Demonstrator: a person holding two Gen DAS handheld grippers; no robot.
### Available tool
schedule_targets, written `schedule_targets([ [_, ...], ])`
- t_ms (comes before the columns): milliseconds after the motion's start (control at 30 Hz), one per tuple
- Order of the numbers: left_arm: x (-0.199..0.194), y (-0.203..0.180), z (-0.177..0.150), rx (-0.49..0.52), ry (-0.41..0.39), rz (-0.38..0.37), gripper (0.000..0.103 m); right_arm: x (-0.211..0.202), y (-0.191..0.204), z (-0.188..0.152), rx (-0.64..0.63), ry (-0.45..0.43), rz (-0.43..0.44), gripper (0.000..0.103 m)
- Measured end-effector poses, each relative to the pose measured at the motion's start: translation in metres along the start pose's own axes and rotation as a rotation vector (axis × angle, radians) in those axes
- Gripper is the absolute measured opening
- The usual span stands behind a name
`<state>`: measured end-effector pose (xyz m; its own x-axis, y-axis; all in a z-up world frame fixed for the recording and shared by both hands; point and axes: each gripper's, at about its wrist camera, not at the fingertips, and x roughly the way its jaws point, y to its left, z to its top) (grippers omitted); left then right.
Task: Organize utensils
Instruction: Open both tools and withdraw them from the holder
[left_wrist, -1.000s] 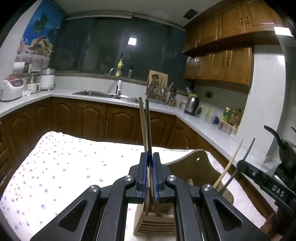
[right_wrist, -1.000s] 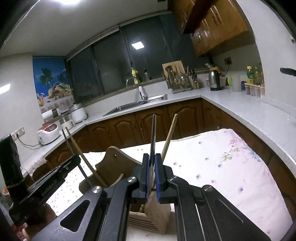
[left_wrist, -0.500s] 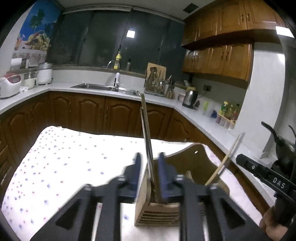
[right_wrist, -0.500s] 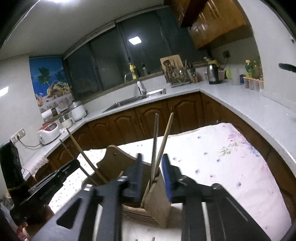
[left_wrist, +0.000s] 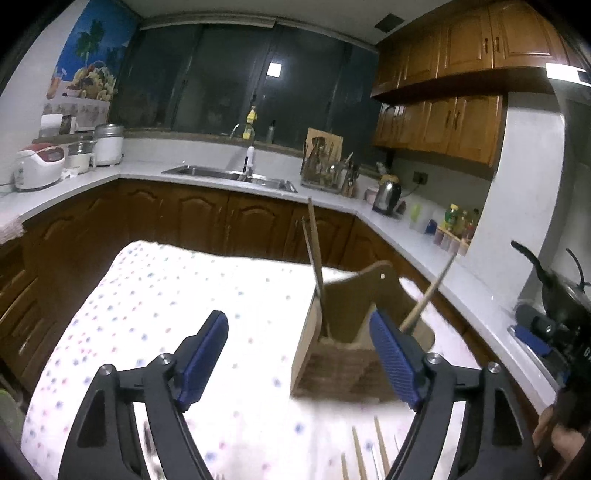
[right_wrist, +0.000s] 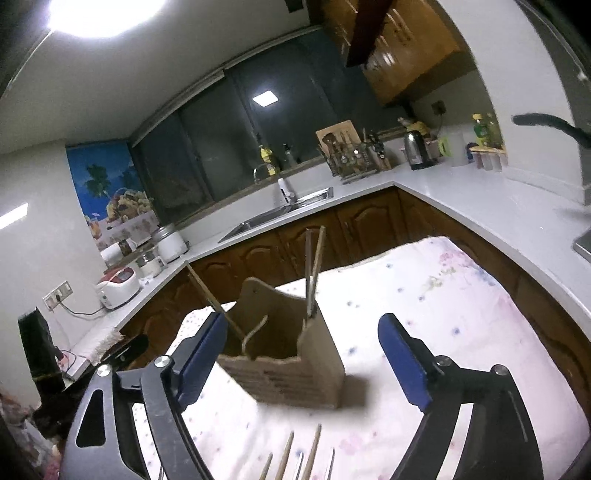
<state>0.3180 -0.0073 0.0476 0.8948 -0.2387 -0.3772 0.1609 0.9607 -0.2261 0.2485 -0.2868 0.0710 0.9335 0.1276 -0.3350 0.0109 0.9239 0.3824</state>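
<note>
The wooden holder (left_wrist: 343, 354) stands on the worktop (left_wrist: 155, 325) under its dotted cloth, and everything here turns on it. Left of it hang the left tongs (left_wrist: 299, 354), which have just been opening; they gape wide with nothing between the pads. A pair of sticks (left_wrist: 314, 258) stands upright in the holder's near corner, and another stick (right_wrist: 210, 295) leans out of its far compartment. The right tongs (right_wrist: 301, 360) face the holder, jaws likewise just sprung apart and empty. Both drops look finished. More loose sticks (right_wrist: 295, 458) lie on the cloth just short of the holder, so I'd guess the next move is fetching one.
</note>
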Motion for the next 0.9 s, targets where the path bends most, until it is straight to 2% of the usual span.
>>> schedule_targets([
  [400, -0.068, 0.003, -0.028, 0.0, 0.105, 0.034, 0.08, -0.048, -0.003, -0.038, 0.009, 0.061, -0.018, 0.087],
  [500, -0.078, 0.001, -0.033, 0.001, 0.133, 0.024, 0.08, -0.054, -0.004, -0.051, 0.008, 0.093, -0.023, 0.087],
  [900, -0.097, 0.006, -0.049, -0.013, 0.226, 0.06, 0.08, -0.06, -0.007, -0.091, 0.014, 0.186, -0.048, 0.087],
])
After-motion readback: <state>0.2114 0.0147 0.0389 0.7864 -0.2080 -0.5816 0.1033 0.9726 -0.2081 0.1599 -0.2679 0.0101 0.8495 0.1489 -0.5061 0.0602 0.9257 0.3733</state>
